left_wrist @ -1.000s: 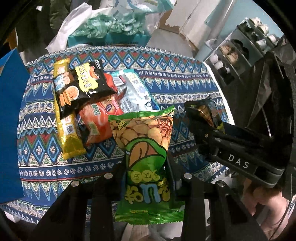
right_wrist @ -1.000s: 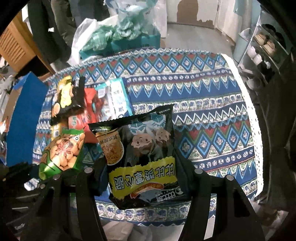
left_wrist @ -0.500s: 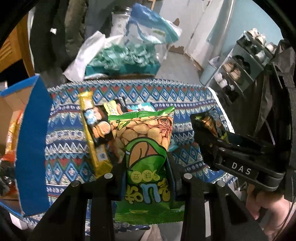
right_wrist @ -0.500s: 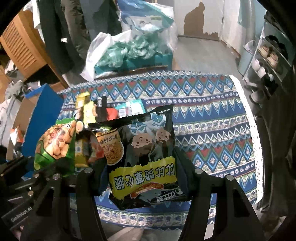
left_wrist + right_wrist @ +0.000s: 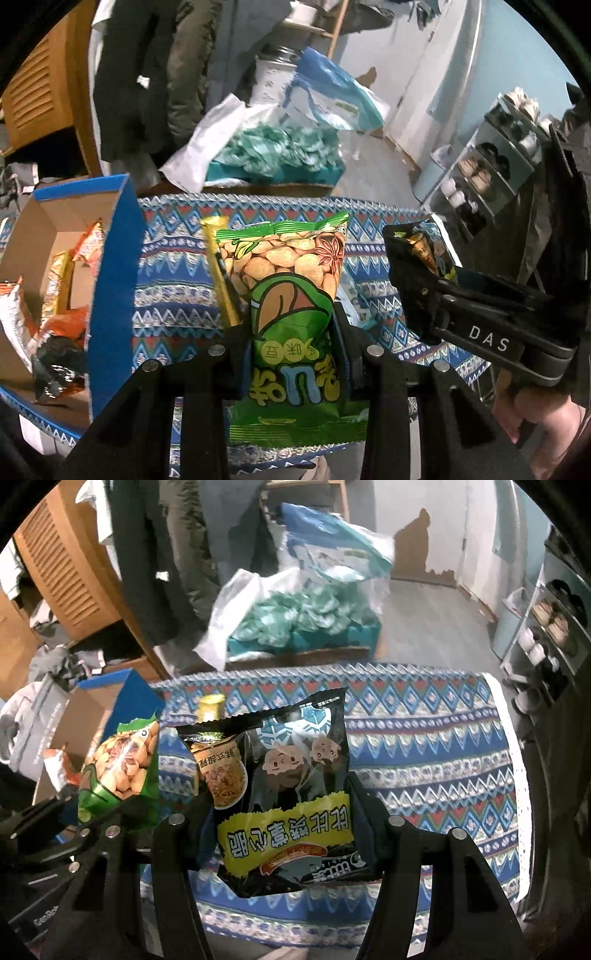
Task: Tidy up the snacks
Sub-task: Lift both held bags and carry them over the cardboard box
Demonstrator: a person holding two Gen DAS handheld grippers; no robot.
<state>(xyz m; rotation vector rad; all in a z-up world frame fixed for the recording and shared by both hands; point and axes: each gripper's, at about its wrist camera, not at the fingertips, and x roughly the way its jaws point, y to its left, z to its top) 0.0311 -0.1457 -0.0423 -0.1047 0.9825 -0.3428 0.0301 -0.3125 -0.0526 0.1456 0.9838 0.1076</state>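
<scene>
My left gripper is shut on a green peanut bag and holds it upright above the patterned tablecloth. My right gripper is shut on a black snack bag with a yellow label. The right gripper with its black bag shows at the right of the left wrist view; the green bag shows at the left of the right wrist view. An open blue cardboard box with several snack packets inside stands at the left. A yellow packet lies behind the green bag.
A teal box with a white plastic bag stands on the floor beyond the table. A shoe rack is at the right. Dark coats and a wooden louvred door are at the back left. The table's right edge has a white lace trim.
Both grippers have risen and tilted up with their bags. The view has swung left, so the blue box's inside now shows and the loose snacks on the cloth are mostly hidden.
</scene>
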